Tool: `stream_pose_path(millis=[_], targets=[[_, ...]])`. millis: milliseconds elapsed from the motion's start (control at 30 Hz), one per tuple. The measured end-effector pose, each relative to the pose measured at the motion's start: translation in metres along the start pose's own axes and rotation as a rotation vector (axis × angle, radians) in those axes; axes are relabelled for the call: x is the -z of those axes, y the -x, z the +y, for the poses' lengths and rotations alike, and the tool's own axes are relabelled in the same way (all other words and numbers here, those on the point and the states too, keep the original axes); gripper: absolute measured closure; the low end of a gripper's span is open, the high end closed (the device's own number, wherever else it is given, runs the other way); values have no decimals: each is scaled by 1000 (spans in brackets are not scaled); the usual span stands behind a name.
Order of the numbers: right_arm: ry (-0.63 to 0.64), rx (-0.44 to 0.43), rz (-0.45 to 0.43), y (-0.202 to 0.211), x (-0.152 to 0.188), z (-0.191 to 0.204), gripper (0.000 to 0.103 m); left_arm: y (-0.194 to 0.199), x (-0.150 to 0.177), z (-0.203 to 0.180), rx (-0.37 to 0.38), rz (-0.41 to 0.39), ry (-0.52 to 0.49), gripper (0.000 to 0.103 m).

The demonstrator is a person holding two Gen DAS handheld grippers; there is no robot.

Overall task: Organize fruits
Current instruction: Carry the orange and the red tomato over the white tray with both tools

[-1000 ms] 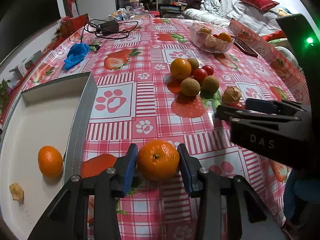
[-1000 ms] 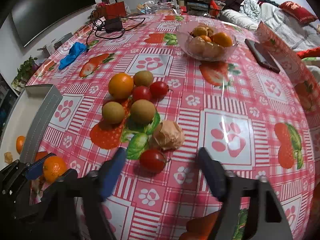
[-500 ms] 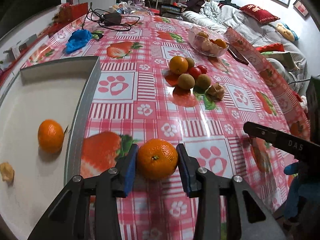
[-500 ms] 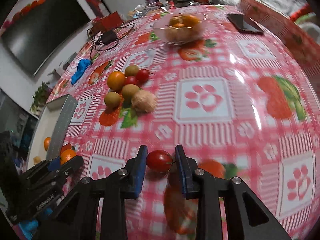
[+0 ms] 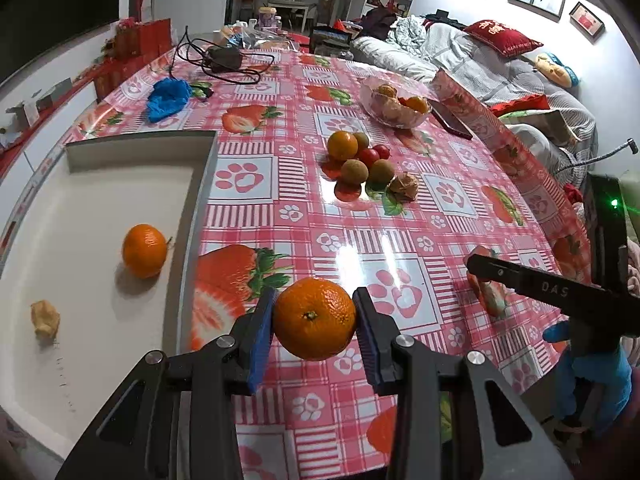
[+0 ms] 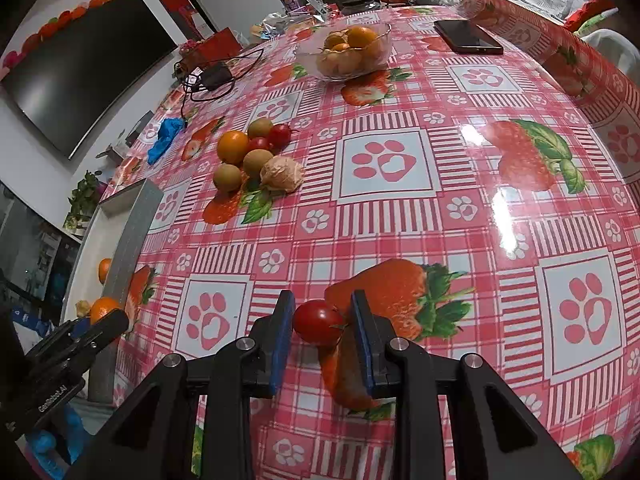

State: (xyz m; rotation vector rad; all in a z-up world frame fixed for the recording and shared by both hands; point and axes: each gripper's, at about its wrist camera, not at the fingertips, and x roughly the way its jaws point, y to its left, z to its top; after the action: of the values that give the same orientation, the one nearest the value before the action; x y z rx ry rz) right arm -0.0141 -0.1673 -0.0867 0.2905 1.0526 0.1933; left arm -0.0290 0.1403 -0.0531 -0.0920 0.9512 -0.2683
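My left gripper (image 5: 314, 328) is shut on an orange mandarin (image 5: 315, 319) and holds it above the table, just right of the white tray (image 5: 198, 200). The tray holds another mandarin (image 5: 144, 245) and a small beige piece (image 5: 45, 317). My right gripper (image 6: 320, 328) is shut on a small red tomato (image 6: 318, 321) above the tablecloth. A cluster of fruit (image 5: 360, 162) lies mid-table: an orange, brown round fruits, red tomatoes and a papery husk; it also shows in the right wrist view (image 6: 256, 156). The right gripper shows at the left wrist view's right edge (image 5: 540, 286).
A glass bowl of oranges (image 6: 348, 54) stands at the far side, a black phone (image 6: 468, 36) beside it. A blue cloth (image 5: 168, 94) and a charger with cable (image 5: 224, 58) lie at the far left. A television (image 6: 84, 64) hangs beyond the table.
Both grippers have risen and drawn back from the fruit cluster. The right gripper closed on the tomato and lifted it. The left gripper still holds the mandarin.
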Motion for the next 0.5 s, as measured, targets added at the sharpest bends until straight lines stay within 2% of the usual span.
stream_pose_path(millis=[500], targets=[[94, -8, -19, 13, -3, 46, 73, 45, 2, 49, -50, -82, 96, 61]])
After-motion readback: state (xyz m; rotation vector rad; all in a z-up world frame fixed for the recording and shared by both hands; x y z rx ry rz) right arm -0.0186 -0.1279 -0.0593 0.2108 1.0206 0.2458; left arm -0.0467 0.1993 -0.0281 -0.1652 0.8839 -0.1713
